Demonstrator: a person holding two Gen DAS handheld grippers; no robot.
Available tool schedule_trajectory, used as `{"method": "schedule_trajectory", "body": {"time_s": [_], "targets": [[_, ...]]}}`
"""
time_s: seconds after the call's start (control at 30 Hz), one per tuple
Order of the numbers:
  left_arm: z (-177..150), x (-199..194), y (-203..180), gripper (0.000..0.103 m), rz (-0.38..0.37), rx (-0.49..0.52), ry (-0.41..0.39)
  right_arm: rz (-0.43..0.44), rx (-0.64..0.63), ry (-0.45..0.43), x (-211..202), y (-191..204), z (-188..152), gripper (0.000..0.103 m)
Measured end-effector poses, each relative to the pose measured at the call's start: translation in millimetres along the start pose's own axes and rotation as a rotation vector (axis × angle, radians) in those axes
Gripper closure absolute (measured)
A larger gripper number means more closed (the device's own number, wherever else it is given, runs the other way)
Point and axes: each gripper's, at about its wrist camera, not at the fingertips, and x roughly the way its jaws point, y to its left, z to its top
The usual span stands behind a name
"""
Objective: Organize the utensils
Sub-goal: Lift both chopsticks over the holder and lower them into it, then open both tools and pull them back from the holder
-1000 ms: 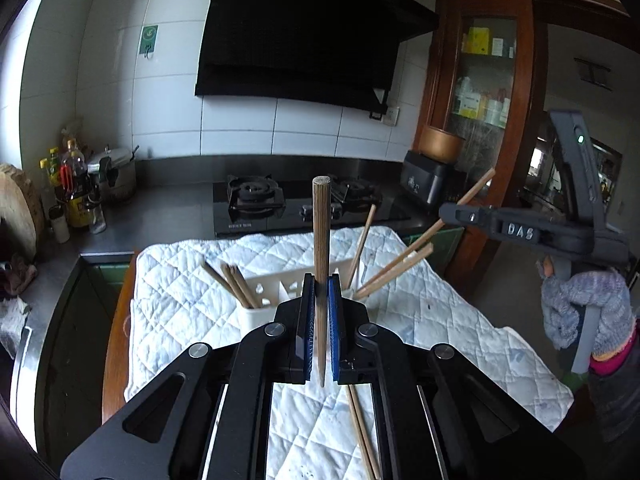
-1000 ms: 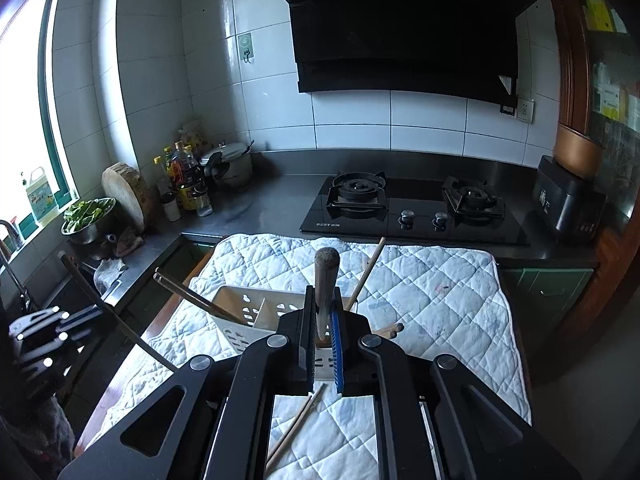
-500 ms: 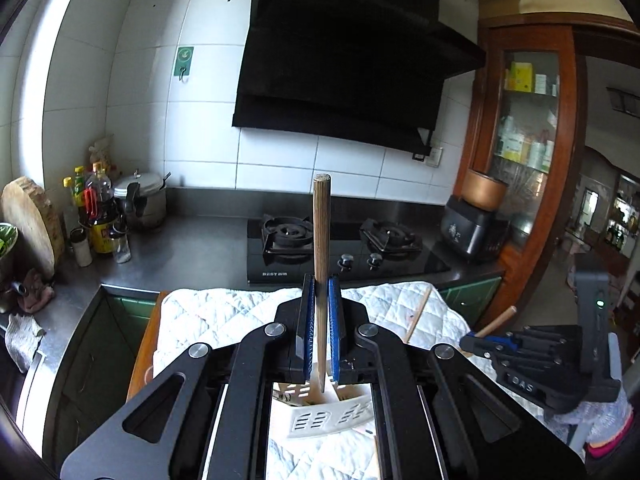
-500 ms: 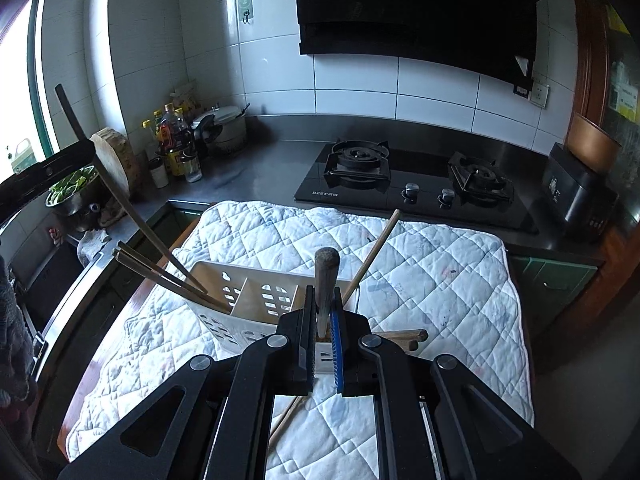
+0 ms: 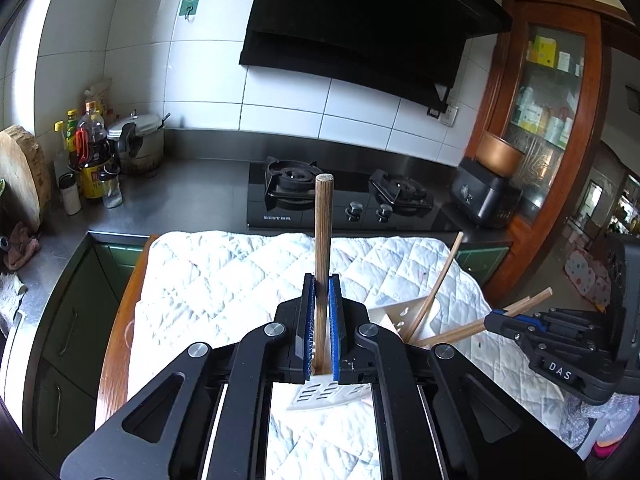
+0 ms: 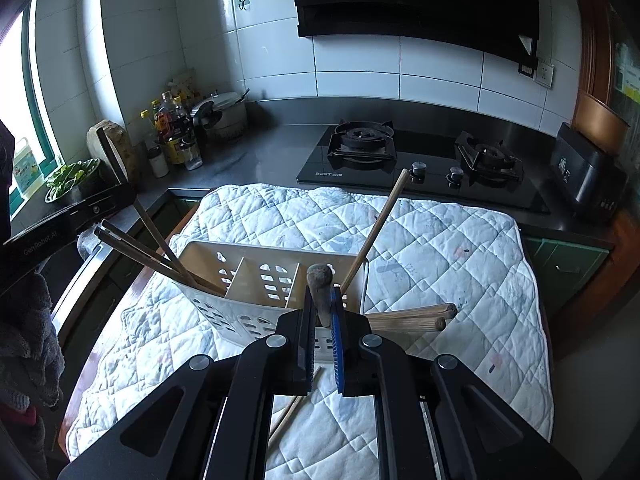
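My left gripper (image 5: 321,320) is shut on a light wooden stick (image 5: 322,240) that stands upright above the white slotted utensil holder (image 5: 394,316). My right gripper (image 6: 322,320) is shut on a dark wooden handle (image 6: 320,280) over the holder's (image 6: 256,276) near right compartment. In the right wrist view, several dark chopsticks (image 6: 152,248) lean out of the holder's left compartment and one light stick (image 6: 380,228) leans out of its right side. Two thick wooden handles (image 6: 412,318) lie on the quilted white cloth (image 6: 440,248) beside the holder.
A thin stick (image 6: 288,420) lies on the cloth under my right gripper. A black gas hob (image 6: 420,164) sits behind the cloth. Bottles and a pot (image 6: 224,116) stand at the back left, a black appliance (image 6: 584,176) at the right.
My left gripper has risen and swung left with its stick, now looking down over the holder. My right gripper has come closer to the holder with its handle.
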Motion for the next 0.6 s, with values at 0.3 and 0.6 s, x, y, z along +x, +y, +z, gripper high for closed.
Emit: {"method": "schedule_trajectory", "body": {"time_s": [0.3,0.6], "targets": [[-4,-15,-4,0.094,-0.006,0.006,-0.027,-0.035,0.003,-0.080,-26,-1,-10,0.081],[-32,-58,-7,0.094,-0.044,0.002,-0.072,-0.029,-0.021,-0.110,-58,20,-63,0.080]]}}
